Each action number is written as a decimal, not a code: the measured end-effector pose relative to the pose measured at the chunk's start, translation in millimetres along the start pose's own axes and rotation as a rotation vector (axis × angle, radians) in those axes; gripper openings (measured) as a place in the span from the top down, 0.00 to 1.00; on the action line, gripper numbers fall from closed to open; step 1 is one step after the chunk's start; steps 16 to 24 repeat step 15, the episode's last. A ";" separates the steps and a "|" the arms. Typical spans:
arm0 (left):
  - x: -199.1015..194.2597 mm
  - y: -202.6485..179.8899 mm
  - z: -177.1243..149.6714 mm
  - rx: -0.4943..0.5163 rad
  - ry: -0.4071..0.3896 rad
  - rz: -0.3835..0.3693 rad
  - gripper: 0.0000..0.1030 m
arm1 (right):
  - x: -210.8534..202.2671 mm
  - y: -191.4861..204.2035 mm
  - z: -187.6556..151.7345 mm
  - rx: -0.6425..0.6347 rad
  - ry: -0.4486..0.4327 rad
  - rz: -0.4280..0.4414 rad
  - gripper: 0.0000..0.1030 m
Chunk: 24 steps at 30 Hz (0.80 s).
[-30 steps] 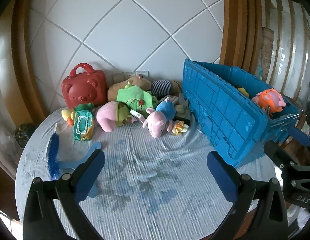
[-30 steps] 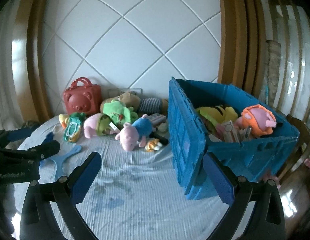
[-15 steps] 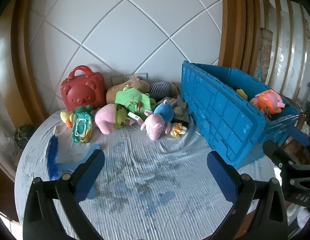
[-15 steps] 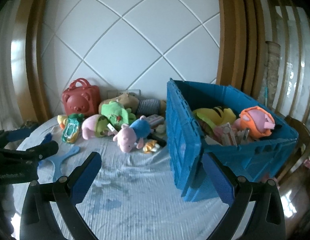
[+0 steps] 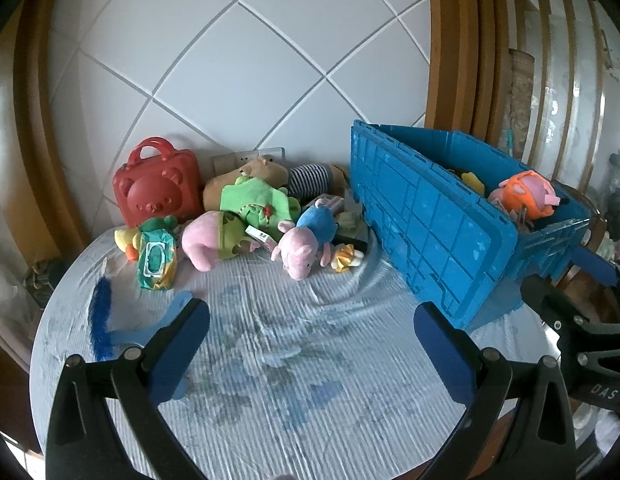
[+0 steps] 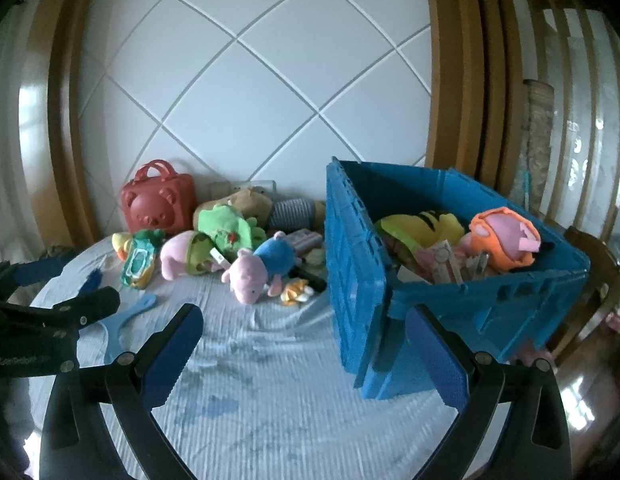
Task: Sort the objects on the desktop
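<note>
A pile of toys lies at the back of the round table: a red bear case (image 5: 158,188), a green plush (image 5: 256,202), a pink plush (image 5: 208,240), a pink pig in blue (image 5: 306,238) and a wipes pack (image 5: 156,258). The blue crate (image 5: 441,224) at the right holds an orange plush (image 6: 503,238) and a yellow plush (image 6: 423,222). My left gripper (image 5: 310,352) is open and empty above the table's front. My right gripper (image 6: 306,352) is open and empty, facing the crate's corner (image 6: 353,280).
A blue feather (image 5: 100,320) and a light blue flat tool (image 5: 150,326) lie at the left on the striped cloth (image 5: 294,344). A tiled wall stands behind. A wooden chair (image 6: 593,280) is to the right of the crate.
Both grippers have drawn back and risen slightly; the toys and crate look a little smaller and lower. Nothing was picked up or released.
</note>
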State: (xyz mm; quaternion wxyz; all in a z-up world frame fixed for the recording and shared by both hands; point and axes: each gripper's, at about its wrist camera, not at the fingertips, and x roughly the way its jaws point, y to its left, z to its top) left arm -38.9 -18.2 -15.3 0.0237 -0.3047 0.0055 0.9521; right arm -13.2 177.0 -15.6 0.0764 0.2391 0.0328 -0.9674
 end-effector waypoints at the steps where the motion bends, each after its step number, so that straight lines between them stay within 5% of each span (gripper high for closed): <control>1: -0.4 -0.8 -0.2 0.000 0.000 -0.002 0.00 | 0.0 -0.5 -0.5 0.001 0.001 0.000 0.00; 24: -1.2 -10.8 -1.3 0.019 -0.003 -0.009 0.00 | -1.6 -9.4 -4.7 0.011 0.008 -0.005 0.00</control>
